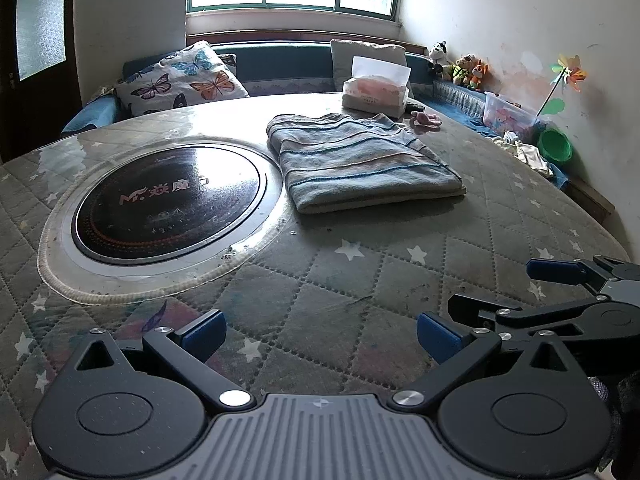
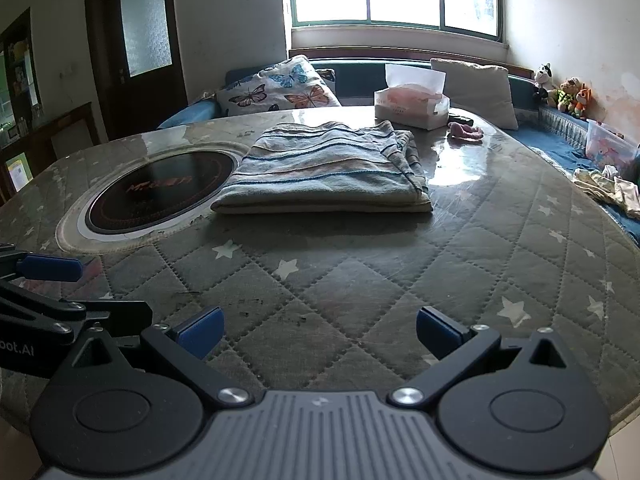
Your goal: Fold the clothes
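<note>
Quilted worktop is carrying a folded striped shirt lying at 12 o'clock, just beside the round cooktop at 10 o'clock. Tissue box is sitting behind the shirt. Left gripper and right gripper are hovering with jaws released, grasping nothing.

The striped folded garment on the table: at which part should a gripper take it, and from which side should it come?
Probably the near edge of the striped garment, from the front, low over the table. That edge faces both open grippers and shows its stacked layers, so jaws could close over them. Its left side overlaps the round cooktop; the tissue box stands behind.
</note>
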A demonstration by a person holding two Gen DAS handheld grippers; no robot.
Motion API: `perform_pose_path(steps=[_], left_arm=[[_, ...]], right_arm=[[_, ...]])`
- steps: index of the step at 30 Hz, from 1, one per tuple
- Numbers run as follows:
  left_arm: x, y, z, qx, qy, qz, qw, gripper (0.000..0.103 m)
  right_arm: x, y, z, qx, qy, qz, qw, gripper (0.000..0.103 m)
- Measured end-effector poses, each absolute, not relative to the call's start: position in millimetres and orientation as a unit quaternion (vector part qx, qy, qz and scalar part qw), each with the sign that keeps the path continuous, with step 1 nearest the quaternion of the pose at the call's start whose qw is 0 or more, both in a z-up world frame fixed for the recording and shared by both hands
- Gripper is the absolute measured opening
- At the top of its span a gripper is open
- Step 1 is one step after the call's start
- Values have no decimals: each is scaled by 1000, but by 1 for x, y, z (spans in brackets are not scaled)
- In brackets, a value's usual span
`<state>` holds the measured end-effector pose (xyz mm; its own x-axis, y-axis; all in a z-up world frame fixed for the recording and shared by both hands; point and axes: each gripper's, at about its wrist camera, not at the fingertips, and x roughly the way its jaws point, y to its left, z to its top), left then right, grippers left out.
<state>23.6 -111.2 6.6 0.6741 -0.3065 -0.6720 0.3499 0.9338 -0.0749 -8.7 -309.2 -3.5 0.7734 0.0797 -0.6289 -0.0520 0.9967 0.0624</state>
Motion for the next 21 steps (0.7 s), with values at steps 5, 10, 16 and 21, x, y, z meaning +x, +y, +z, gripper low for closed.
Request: perform_pose_path(steps=[5,10,16,21], left_arm=[[25,-111,5,30,363,-180,914,103],[28,-112,4,30,365,-181,913,103],[30,-112,4,31,366,-181,912,103],[31,-112,4,31,367,-181,912,103]], right_arm=[[-7,-309,-5,21,337,34,941,103],[-5,-309,-6,21,340,34,940,103],[-2,-309,-8,21,342,33,939,103],[-1,-309,-8,20,343,32,939,103]])
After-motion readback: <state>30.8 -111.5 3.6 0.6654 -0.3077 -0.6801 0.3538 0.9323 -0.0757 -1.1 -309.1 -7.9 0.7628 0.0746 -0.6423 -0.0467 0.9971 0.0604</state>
